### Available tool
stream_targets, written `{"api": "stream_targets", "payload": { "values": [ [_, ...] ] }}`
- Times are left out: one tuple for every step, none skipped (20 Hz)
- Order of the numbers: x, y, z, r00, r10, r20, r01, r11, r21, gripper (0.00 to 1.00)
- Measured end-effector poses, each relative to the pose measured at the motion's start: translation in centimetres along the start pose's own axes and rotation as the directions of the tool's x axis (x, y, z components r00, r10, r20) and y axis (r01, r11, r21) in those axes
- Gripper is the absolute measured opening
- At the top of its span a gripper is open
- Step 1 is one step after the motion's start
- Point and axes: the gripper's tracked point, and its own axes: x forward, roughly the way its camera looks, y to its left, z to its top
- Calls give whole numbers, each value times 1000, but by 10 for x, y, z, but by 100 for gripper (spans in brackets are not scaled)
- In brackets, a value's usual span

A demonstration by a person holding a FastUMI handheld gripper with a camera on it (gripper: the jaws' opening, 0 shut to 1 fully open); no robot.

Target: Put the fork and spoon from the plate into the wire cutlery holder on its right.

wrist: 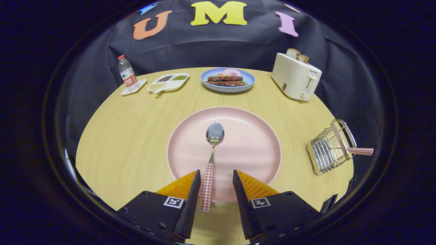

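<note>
Spoon (212, 160) in the spotlight: it lies on the pink plate (252, 143), bowl pointing far, checked handle reaching back over the near rim and running right between the fingers of the gripper (215, 177). Those fingers stand apart, one on each side of the handle, the left one close beside it, the right with a gap, neither pressing on it. Off to the right of the plate sits the wire cutlery holder (328, 149), and a checked handle (361, 151) pokes out of it to the right; whether that is the fork cannot be told. Across the wooden table (129, 136), on the far side, a bottle (126, 71) on the left, a divided tray (168, 82) beside it, a blue plate of food (227, 80) in the middle, and a toaster (295, 76) with bread on the right.
</note>
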Motion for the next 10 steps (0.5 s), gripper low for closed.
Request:
{"api": "stream_targets", "payload": {
  "values": [
    [4,-2,-2,1000,-3,-11,3,1000,-2,54],
    [0,-3,-2,1000,-9,-20,8,1000,-4,45],
    [3,-3,-7,999,-14,-29,14,1000,-5,35],
    [1,-4,-7,999,-16,-34,16,1000,-6,30],
    [4,-5,-7,999,-16,-40,16,1000,-11,12],
    [1,-5,-7,999,-7,-48,7,1000,-13,12],
    [1,-8,-6,999,-7,-47,6,1000,-13,12],
    [-5,-12,-3,999,-8,-52,8,1000,-11,5],
    [-5,-13,-3,998,2,-60,-2,1000,-7,5],
    [-10,-16,0,998,10,-65,-10,1000,0,5]
  ]
}}
